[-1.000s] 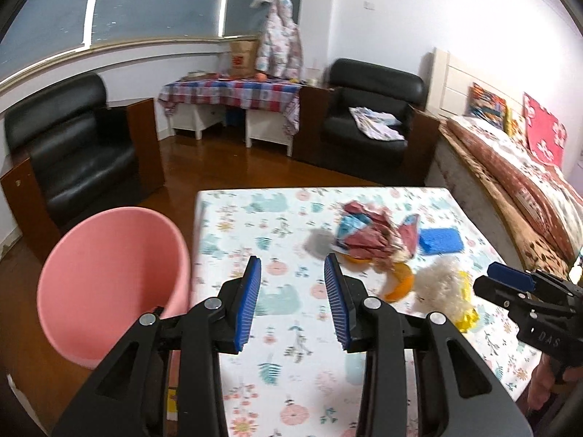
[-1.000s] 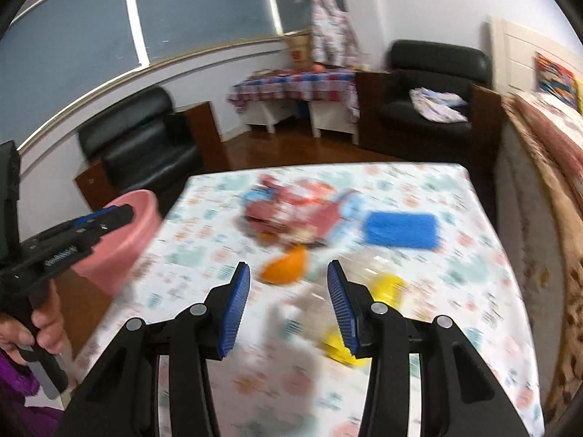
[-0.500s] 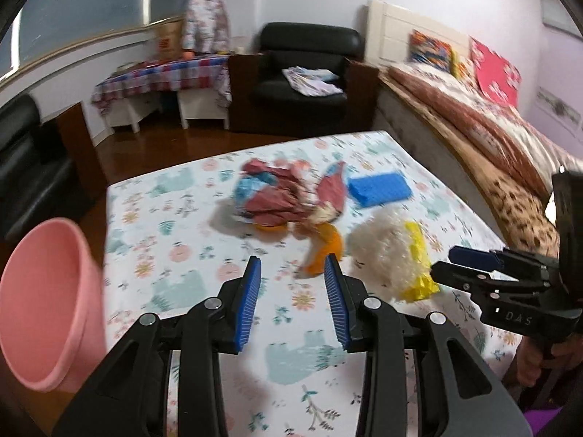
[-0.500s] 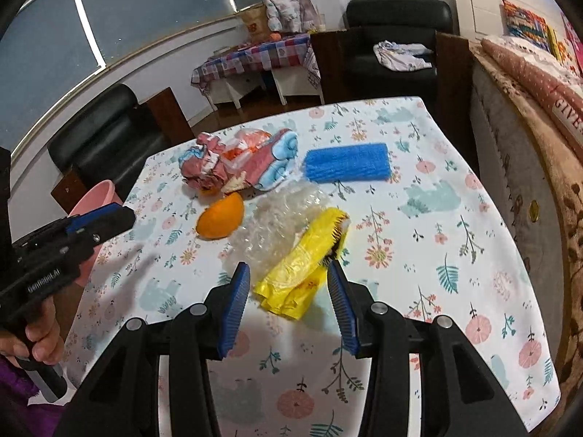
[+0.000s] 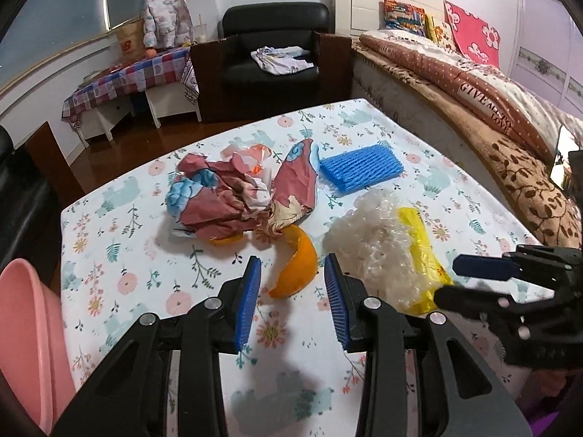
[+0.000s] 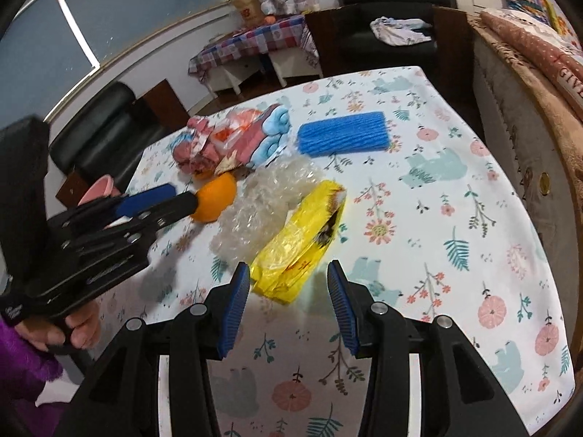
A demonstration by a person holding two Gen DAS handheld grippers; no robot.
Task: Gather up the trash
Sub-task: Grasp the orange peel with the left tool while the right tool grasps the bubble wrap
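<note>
Trash lies on the floral tablecloth [image 5: 120,266]: an orange peel [image 5: 296,266], a crumpled red and blue wrapper [image 5: 240,196], a blue foam net [image 5: 360,167], clear bubble wrap [image 5: 375,244] and a yellow plastic bag [image 6: 302,247]. My left gripper [image 5: 292,300] is open, its jaws on either side of the near end of the orange peel. My right gripper [image 6: 289,302] is open, just short of the yellow bag's near end. A pink bin [image 5: 25,331] stands at the table's left edge.
A bed [image 5: 492,83] runs along the table's right side. Black armchairs [image 5: 273,47] and a checked side table [image 5: 135,76] stand beyond the table. The right gripper shows in the left wrist view [image 5: 459,280], the left gripper in the right wrist view [image 6: 160,200].
Both grippers have moved forward and down toward the trash. The left one turned from the pink bin to the orange peel; the right one closed in on the yellow bag.
</note>
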